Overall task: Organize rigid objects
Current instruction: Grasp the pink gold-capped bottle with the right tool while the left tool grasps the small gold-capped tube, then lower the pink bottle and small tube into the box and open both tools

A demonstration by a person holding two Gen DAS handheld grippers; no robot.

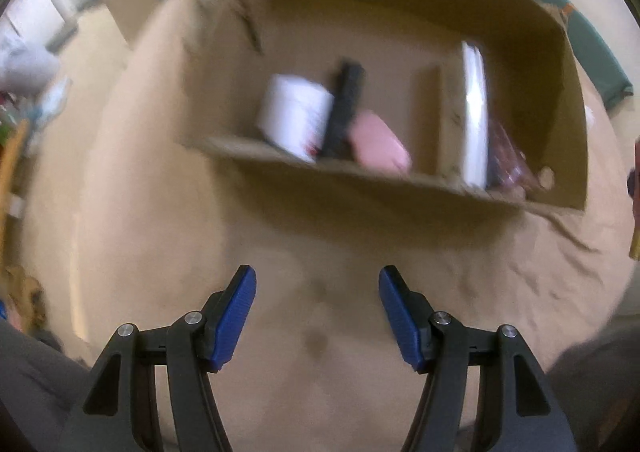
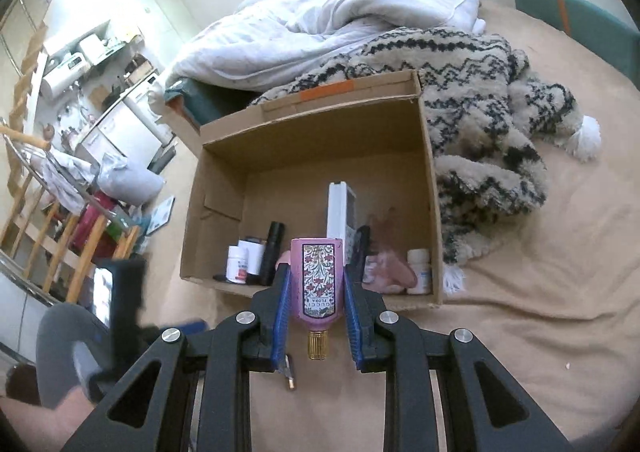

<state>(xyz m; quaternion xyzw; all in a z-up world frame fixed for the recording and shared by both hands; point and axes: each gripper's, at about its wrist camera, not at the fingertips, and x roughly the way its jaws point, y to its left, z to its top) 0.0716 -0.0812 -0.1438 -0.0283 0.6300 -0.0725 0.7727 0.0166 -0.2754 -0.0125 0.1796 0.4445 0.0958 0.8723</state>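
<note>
Carefully: your right gripper (image 2: 317, 294) is clamped across the flat sides of the pink floral glass perfume bottle (image 2: 317, 284), gold cap toward you, before the open brown cardboard box (image 2: 428, 156). It's probably heavy, slick, breakable. Left gripper (image 1: 317, 316) gapes empty.

1. Right gripper (image 2: 316, 288) clamped on a pink perfume bottle (image 2: 317, 284), blue pads pressing both flat sides, gold cap (image 2: 318, 345) pointing back toward the camera.
2. Beyond it, an open cardboard box (image 2: 224, 208) on a tan-sheeted bed (image 2: 540, 292).
3. Inside the box: white pill bottle (image 2: 237, 264), black cylinder (image 2: 273, 252), upright white box (image 2: 339, 212), a second white bottle (image 2: 421, 270).
4. Patterned fuzzy blanket (image 2: 480, 124) touching the box's right wall; white duvet (image 2: 328, 24) behind.
</note>
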